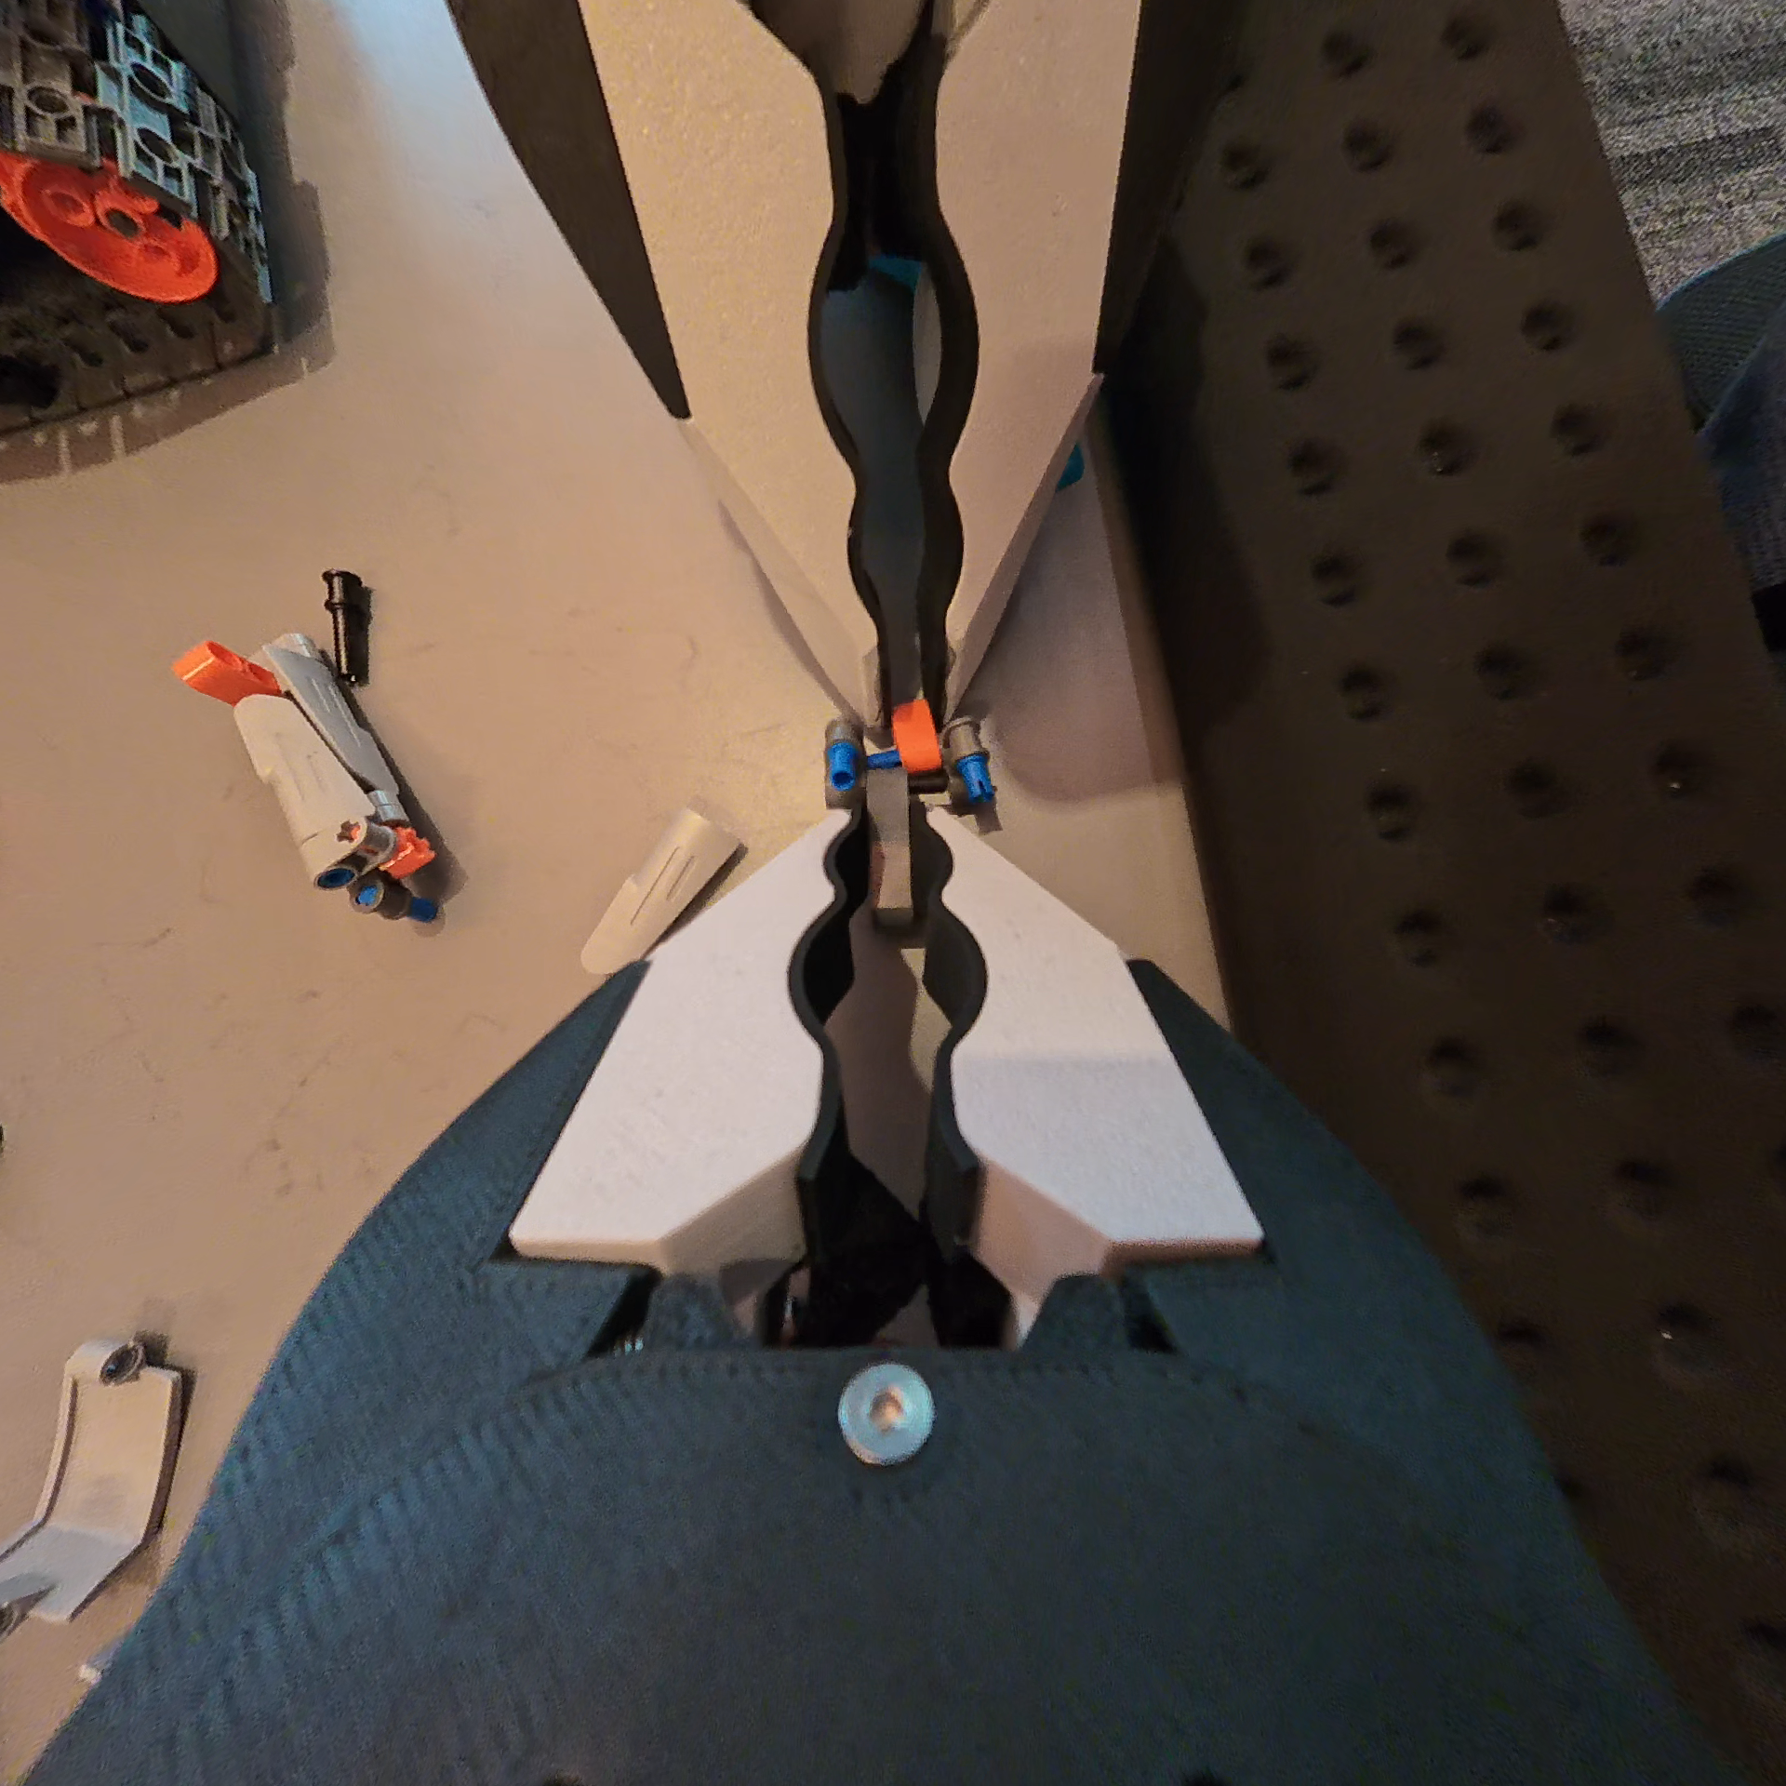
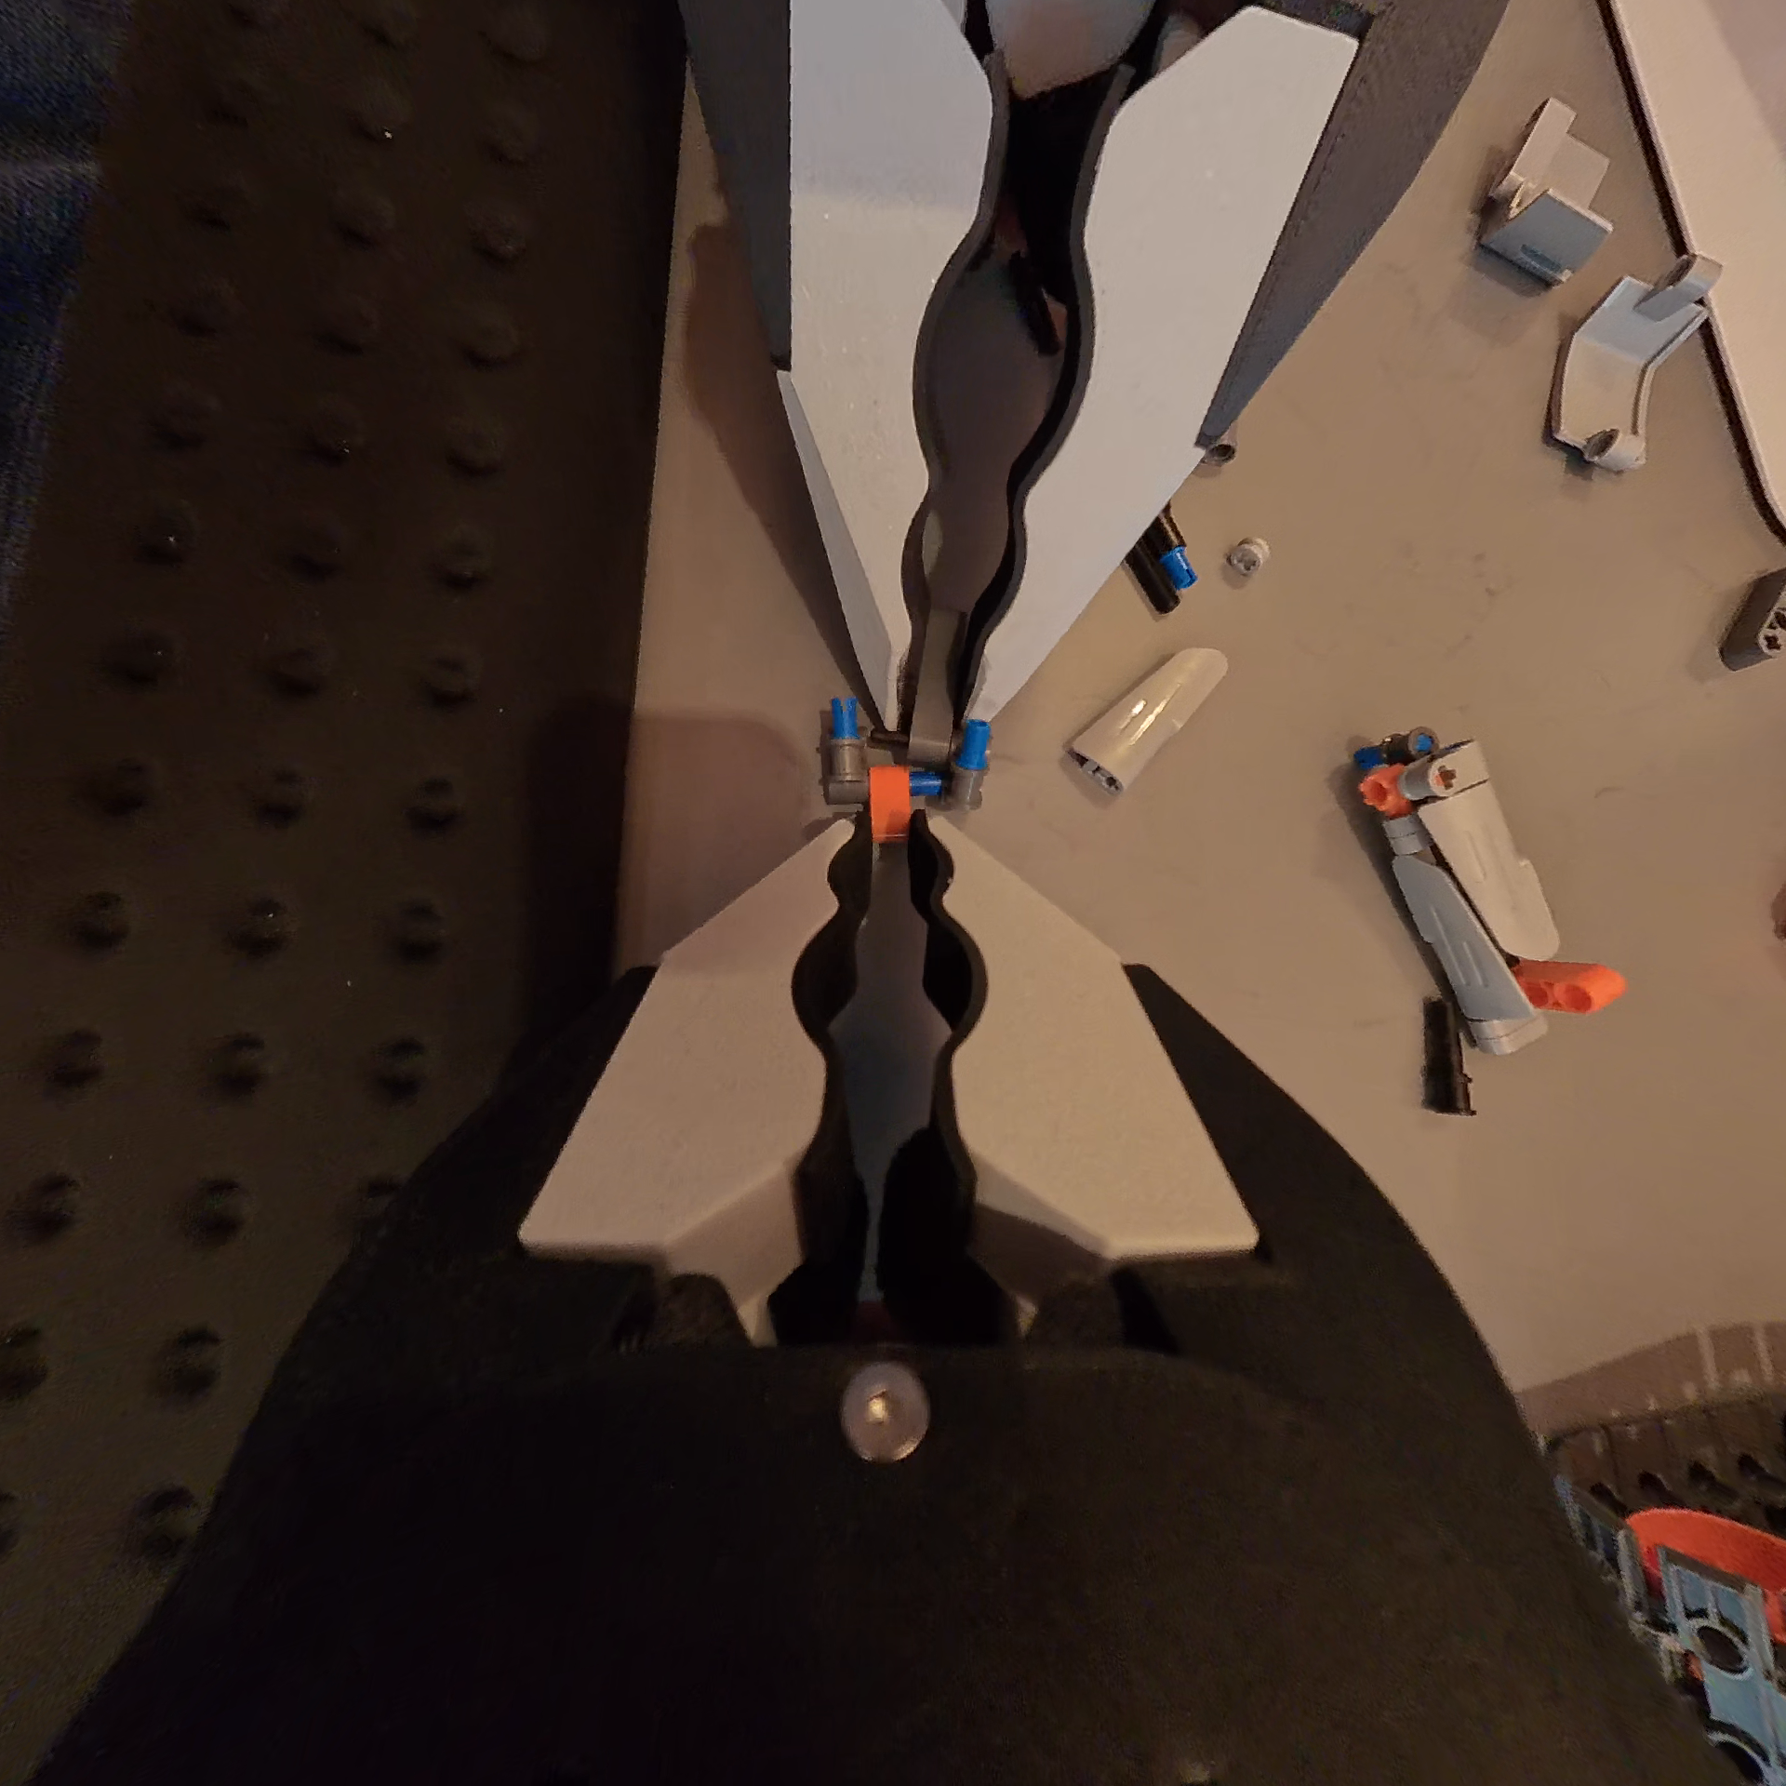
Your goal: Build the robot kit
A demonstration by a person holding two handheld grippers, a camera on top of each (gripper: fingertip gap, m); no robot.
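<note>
My two grippers meet tip to tip over a beige table. My left gripper is shut on a dark grey beam. My right gripper is shut on a small orange piece. Beam and orange piece belong to one small toy assembly with blue pins and grey connectors, held between the tips. In the left wrist view the right gripper comes in from the top. In the right wrist view the left gripper does the same.
A grey and orange sub-assembly lies to the side with a black pin. A light grey curved panel lies near the tips. A black studded baseplate borders the table. A model with an orange wheel stands far off. Less than 4 cm separates the two grippers' tips.
</note>
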